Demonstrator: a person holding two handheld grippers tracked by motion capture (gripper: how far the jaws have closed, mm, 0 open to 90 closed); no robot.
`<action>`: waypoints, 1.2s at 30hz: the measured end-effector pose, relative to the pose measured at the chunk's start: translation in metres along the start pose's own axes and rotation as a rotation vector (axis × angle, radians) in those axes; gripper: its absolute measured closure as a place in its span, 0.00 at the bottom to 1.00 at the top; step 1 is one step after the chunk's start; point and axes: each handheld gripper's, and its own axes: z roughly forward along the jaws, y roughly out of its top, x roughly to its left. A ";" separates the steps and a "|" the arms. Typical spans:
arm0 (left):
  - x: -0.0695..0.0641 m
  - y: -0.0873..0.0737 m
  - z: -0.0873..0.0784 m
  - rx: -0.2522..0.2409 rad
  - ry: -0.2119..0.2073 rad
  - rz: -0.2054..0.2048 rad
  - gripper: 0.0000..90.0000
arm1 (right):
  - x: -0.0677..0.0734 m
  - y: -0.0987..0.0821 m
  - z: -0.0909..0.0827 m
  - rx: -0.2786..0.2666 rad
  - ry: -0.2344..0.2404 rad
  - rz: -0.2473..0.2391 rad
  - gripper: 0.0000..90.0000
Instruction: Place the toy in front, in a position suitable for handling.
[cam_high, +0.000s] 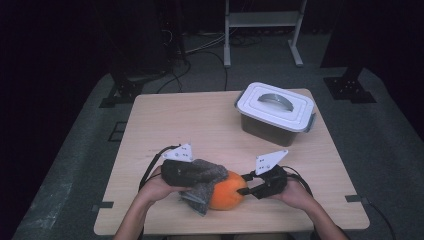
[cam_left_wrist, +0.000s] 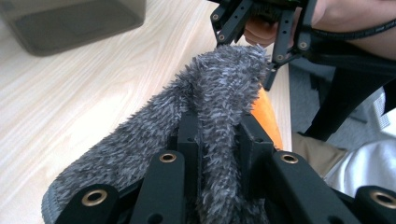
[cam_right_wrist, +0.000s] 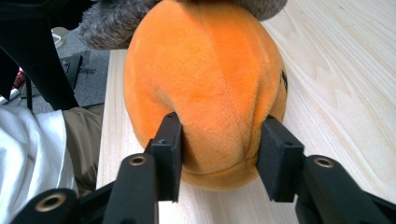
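At lower centre of the high view, the left gripper (cam_high: 200, 176) pinches the grey cloth (cam_high: 206, 183) tight, draped over the orange plush (cam_high: 227, 191). The right gripper (cam_high: 245, 189) half-open jaws clasp the plush on the tabletop (cam_high: 200, 120). Steady the plush; pull the cloth evenly.

A lidded white container (cam_high: 276, 113) is sitting at the far right of the wooden table (cam_high: 190, 120); a metal stand (cam_high: 262, 30) is standing on the floor beyond.
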 end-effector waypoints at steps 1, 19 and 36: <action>0.000 -0.001 0.000 0.000 -0.001 -0.003 0.82 | 0.001 0.002 0.001 -0.001 -0.005 0.000 0.54; -0.010 0.016 0.027 0.021 -0.034 0.045 0.82 | 0.014 0.016 -0.001 0.027 -0.036 -0.042 0.35; -0.001 -0.004 0.006 0.047 -0.034 -0.007 0.82 | 0.002 -0.002 -0.002 0.040 -0.002 0.027 0.39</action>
